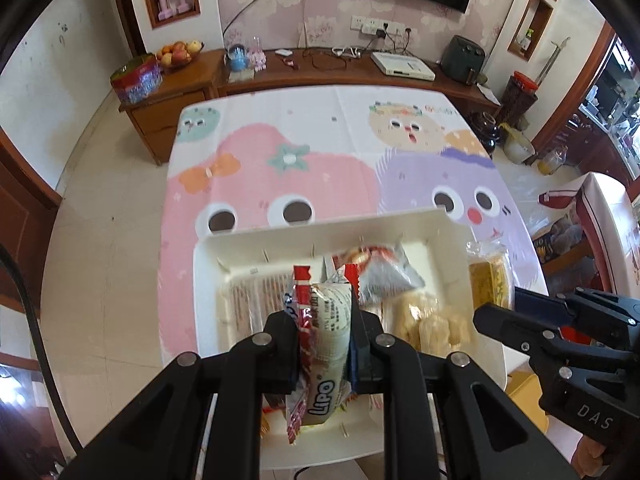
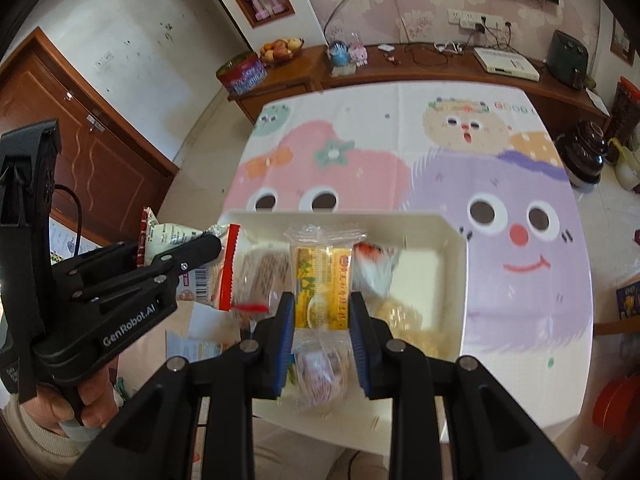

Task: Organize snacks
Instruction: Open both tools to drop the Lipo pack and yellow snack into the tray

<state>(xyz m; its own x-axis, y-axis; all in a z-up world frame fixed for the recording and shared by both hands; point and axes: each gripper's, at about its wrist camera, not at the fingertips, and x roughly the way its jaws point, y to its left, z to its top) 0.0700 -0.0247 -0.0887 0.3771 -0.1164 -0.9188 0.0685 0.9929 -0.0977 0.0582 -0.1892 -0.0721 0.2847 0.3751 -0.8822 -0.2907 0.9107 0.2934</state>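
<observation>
My left gripper (image 1: pixel 325 316) is shut on a white LIPO packet (image 1: pixel 328 328) with red edges, held over the white tray (image 1: pixel 208 264). In the right wrist view the left gripper (image 2: pixel 172 248) shows at the left with that packet (image 2: pixel 168 236). Between the blue pads of my right gripper (image 2: pixel 322 300) is a yellow cake in clear wrap (image 2: pixel 322 280), above the tray (image 2: pixel 456 280). The left wrist view catches the right gripper (image 1: pixel 500 304) and its yellow cake (image 1: pixel 490 280) at the tray's right edge. The tray holds a brown wafer pack (image 1: pixel 252 300), pale puffed pieces (image 1: pixel 424 320) and a grey-red packet (image 1: pixel 384 276).
The tray sits at the near edge of a table covered by a cartoon cloth (image 1: pixel 320 152). A wooden sideboard (image 1: pixel 280 76) runs along the far wall. More packets (image 2: pixel 200 280) lie left of the tray. A person's hand (image 2: pixel 92 396) grips the left tool.
</observation>
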